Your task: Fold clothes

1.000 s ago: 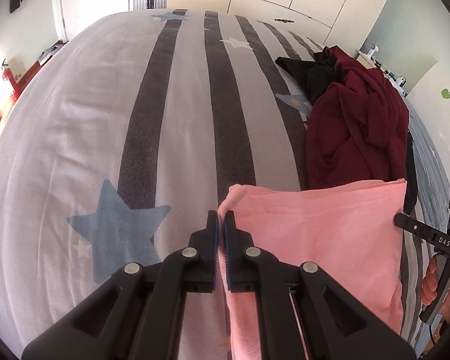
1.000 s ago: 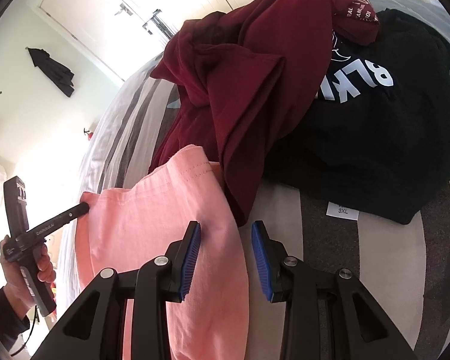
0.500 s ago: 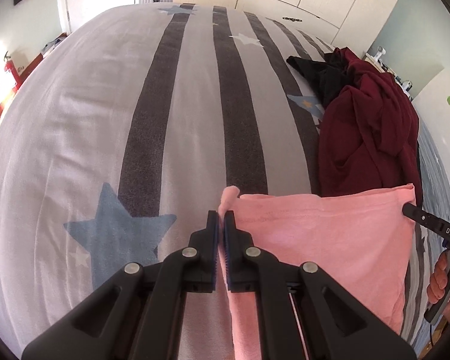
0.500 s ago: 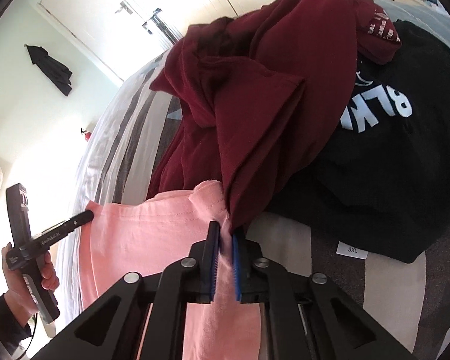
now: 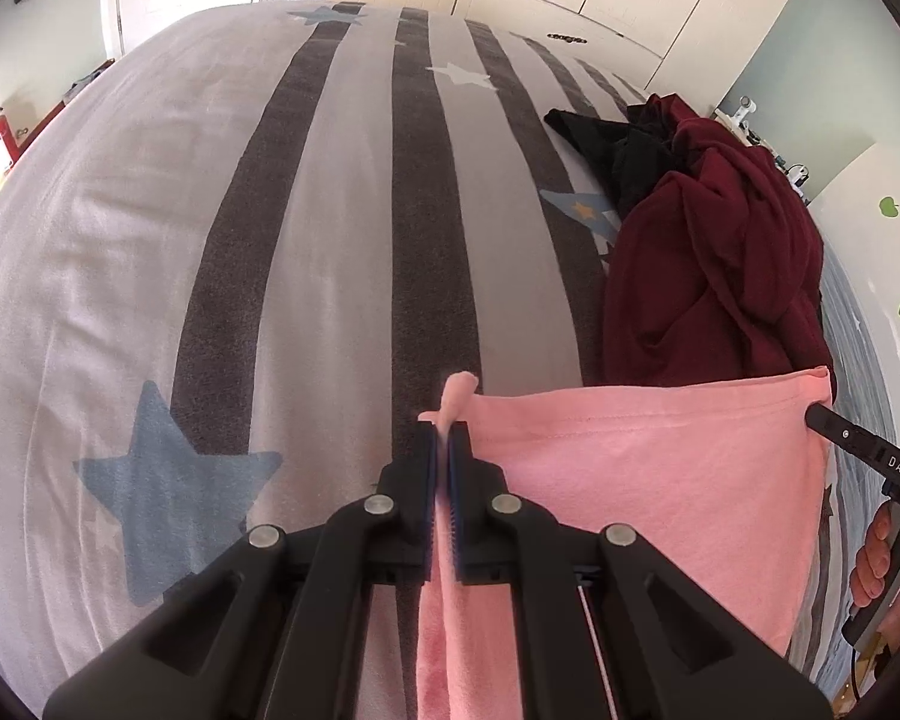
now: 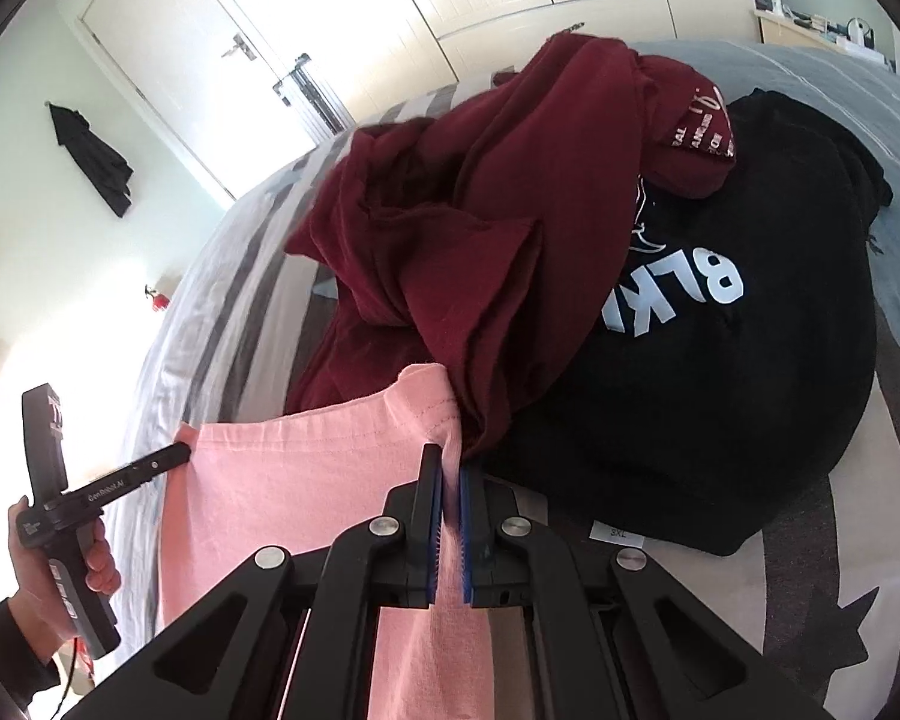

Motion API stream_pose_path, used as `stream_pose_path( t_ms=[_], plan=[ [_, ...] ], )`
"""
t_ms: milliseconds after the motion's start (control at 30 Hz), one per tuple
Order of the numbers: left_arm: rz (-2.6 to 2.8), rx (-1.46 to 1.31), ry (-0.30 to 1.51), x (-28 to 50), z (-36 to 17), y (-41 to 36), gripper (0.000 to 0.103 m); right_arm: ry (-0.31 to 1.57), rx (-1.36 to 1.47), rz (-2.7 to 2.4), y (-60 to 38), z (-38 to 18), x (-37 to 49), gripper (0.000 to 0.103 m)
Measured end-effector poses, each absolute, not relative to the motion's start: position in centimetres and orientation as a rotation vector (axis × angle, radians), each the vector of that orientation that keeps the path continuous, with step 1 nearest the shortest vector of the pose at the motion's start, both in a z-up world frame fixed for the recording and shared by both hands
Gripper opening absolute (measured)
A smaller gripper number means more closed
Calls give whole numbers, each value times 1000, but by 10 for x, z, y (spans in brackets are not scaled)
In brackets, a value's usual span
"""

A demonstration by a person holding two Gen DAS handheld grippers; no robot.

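pink garment (image 5: pixel 642 480) | top edge stretched taut, corners pinched | beside maroon garment (image 6: pixel 450 252) | bed

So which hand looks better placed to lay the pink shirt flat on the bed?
Left tool: open striped bedspread beside its pink cotton shirt corner. Right tool abuts the maroon garment.

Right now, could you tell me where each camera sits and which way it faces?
Left wrist: on the left hand-held gripper, facing down across the striped bed; shut on the pink garment.
Right wrist: on the right hand-held gripper, facing the maroon garment and black garment.
Shared: the pink garment; each shows the other gripper.
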State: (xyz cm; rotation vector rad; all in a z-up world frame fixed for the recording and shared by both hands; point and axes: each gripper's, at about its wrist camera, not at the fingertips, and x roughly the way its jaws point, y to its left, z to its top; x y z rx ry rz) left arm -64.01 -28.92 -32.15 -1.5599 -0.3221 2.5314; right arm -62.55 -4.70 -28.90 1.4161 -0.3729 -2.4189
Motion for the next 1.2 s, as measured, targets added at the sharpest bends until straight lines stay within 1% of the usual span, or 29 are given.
stream_pose_path(
  t_ms=[67, 200, 300, 400, 500, 567, 600, 633, 700, 800, 933, 1067, 1133, 1200],
  plan=[
    [2531, -1578, -335, -642, -327, -290, 2, -355, 1437, -2412, -51, -292, -631, 4],
    [2552, -1573, -331, -643, -326, -291, 2, -297, 1410, -2425, -61, -281, -636, 4],
    [2551, -1580, -315, -643, -329, -290, 2, -252, 1434, -2415, -56, -286, -645, 4],
    [2547, -1601, -289, -646, -336, -288, 2, -245, 1473, -2412, -59, -295, -647, 4],
    [2552, -1609, -321, -646, -339, -289, 3, -238, 1501, -2403, -62, -301, -647, 7],
    [2586, -1572, -364, -644, -331, -293, 4, -251, 1499, -2402, -61, -298, -645, 8],
    [2614, -1544, -378, -642, -326, -296, 6, -236, 1474, -2414, -61, -292, -641, 9],
    [2650, -1517, -373, -639, -318, -300, 7, -216, 1445, -2428, -60, -286, -636, 10],
    [2710, -1479, -358, -632, -304, -308, 8, -171, 1389, -2465, -58, -272, -626, 16],
    [2721, -1439, -346, -619, -287, -318, 8, -183, 1315, -2519, -47, -255, -614, 17],
    [2649, -1397, -271, -571, -267, -312, 8, -230, 1310, -2459, -31, -246, -595, 17],
    [2480, -1446, -310, -496, -266, -286, 8, -204, 1324, -2327, -32, -244, -549, 17],
    [2412, -1476, -308, -457, -272, -271, 8, -193, 1353, -2261, -17, -257, -516, 17],
    [2354, -1502, -316, -421, -279, -257, 8, -186, 1377, -2203, -26, -268, -481, 17]
  ],
)
